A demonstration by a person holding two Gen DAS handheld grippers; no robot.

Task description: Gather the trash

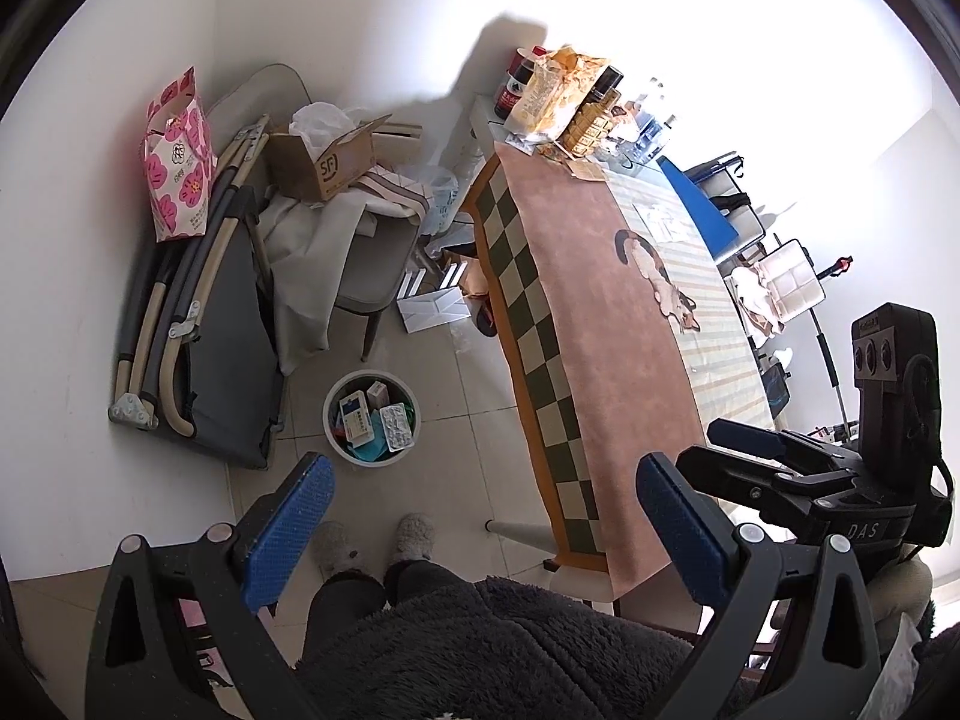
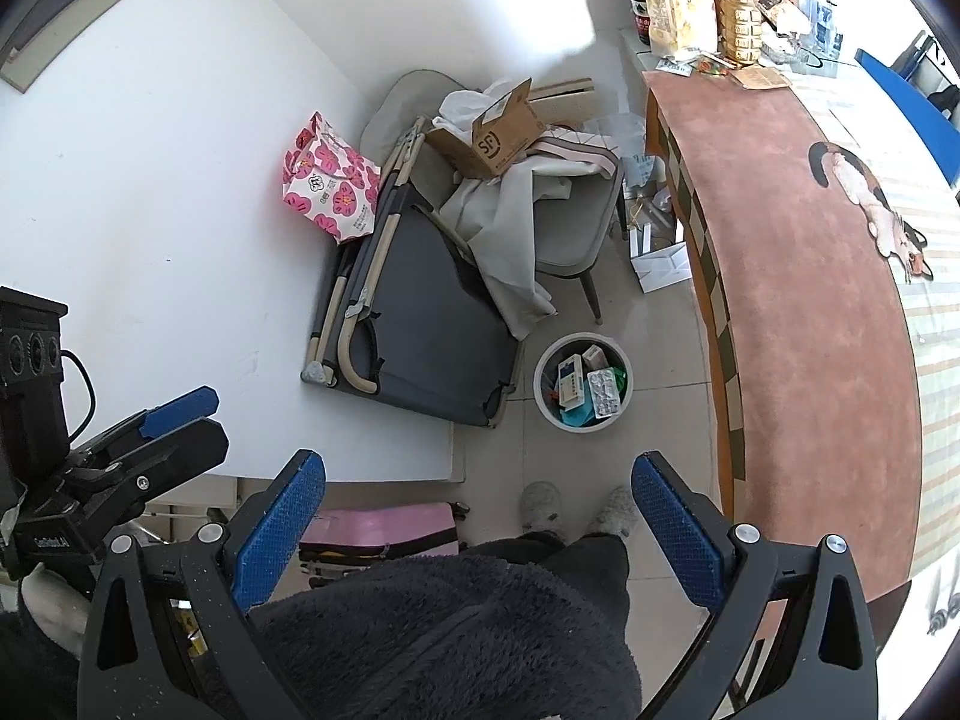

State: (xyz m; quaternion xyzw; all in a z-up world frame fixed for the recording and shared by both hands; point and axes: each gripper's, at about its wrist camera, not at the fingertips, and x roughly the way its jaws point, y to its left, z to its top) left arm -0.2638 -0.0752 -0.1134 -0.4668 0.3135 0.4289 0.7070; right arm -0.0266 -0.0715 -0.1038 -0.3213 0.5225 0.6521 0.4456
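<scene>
A round white trash bin (image 1: 335,420) (image 2: 547,396) stands on the tiled floor beside the table. Inside it lie medicine boxes (image 1: 359,417) (image 2: 571,383), a blister pack (image 1: 397,426) (image 2: 605,391) and teal scraps. My left gripper (image 1: 480,534) is open and empty, held high above the floor near the bin. My right gripper (image 2: 480,534) is also open and empty, above the person's fuzzy slippers (image 2: 540,507). In the left wrist view the right gripper (image 1: 750,450) shows at the right edge over the table. In the right wrist view the left gripper (image 2: 180,414) shows at the left edge.
A long table with a pink cat-pattern cloth (image 1: 600,312) (image 2: 810,300) runs along the right; bottles and snack bags (image 1: 564,96) (image 2: 684,0) crowd its far end. A chair with a cardboard box (image 1: 327,159) (image 2: 498,138), a folded cot (image 1: 210,360) and a pink floral bag (image 1: 177,162) fill the corner.
</scene>
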